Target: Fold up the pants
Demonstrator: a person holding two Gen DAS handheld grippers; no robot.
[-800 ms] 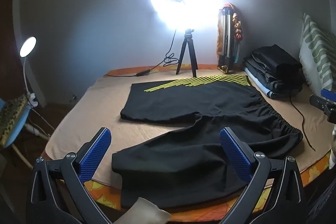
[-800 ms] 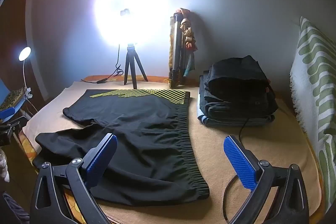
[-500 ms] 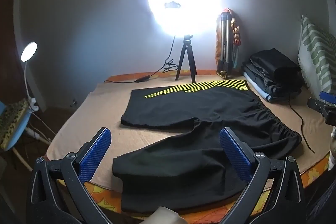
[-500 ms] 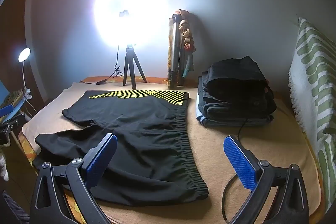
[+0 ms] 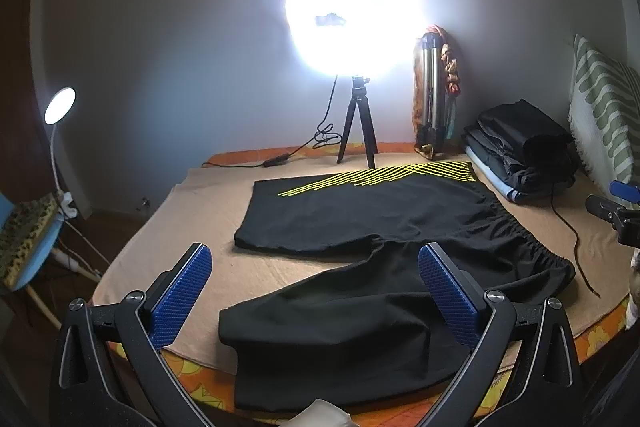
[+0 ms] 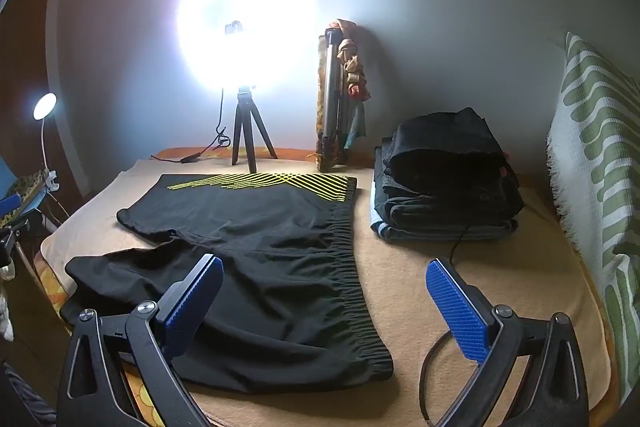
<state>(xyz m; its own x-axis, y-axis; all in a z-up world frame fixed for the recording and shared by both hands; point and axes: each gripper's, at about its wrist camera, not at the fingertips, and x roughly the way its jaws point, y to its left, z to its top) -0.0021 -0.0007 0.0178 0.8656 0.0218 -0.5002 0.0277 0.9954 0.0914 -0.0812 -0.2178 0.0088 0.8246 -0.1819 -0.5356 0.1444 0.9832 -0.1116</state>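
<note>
Left wrist view: black shorts-length pants [image 5: 360,267] with yellow stripes along one edge lie spread flat on a bed [image 5: 192,211] covered by a tan blanket, filling the middle and lower middle of the frame. The left tongs [image 5: 314,293] stand wide apart at the bottom of the frame, blue pads clear of the cloth and nothing between them; the nearer pant leg runs across the gap between the two pads, below and beyond them, its hem hanging over the bed's front edge. The elastic waistband sits toward the right of the frame, and part of the right tongs [image 5: 616,211] shows at the far right edge.

Right wrist view: the same pants [image 6: 256,255] fill the centre-left, waistband running down the middle of the frame toward the lower centre. The right tongs [image 6: 326,301] are also spread wide and empty; the left pad hangs over the black fabric near the waistband, the right pad over bare blanket beside a dark cable [image 6: 436,355].

A bright ring light [image 6: 244,39] on a small tripod glares from the upper centre, a pile of folded dark clothes [image 6: 444,179] rests at the right, and a green-and-white patterned cloth [image 6: 596,163] lines the right edge.
</note>
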